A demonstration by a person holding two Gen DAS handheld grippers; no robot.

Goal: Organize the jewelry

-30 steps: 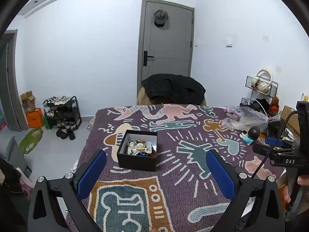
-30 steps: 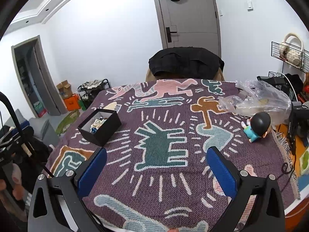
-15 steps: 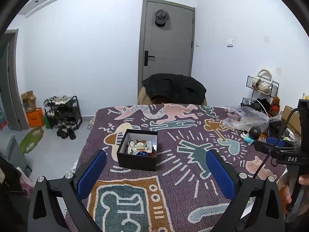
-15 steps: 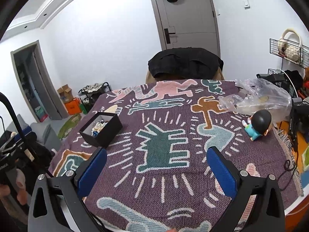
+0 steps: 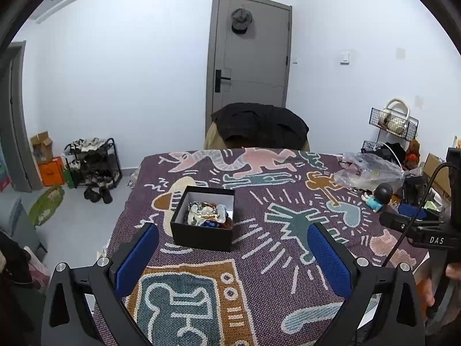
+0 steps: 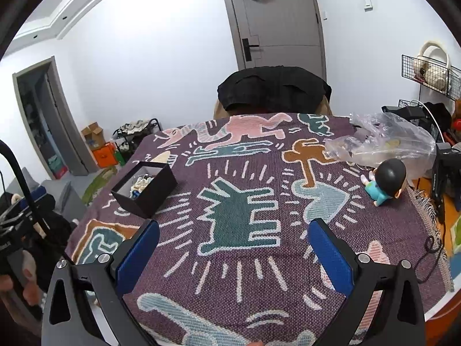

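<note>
A coarse woven purple cloth with pale figures (image 6: 239, 259) covers the desk — matt and rough. The open black box (image 5: 201, 235) looks like matt card, white-lined. A crinkled clear plastic bag (image 6: 383, 141) shines glossy — so does the smooth plastic figurine with a black head (image 6: 386, 181).

The jewelry (image 5: 207, 215) in the black box (image 5: 201, 238) is a small tangled heap, its pieces too small to tell apart. From the right wrist view the box wall hides most of it. The clear plastic bag (image 6: 383, 139) blurs its contents. Both views cut off the worktop (image 6: 239, 262) at the bottom edge.
</note>
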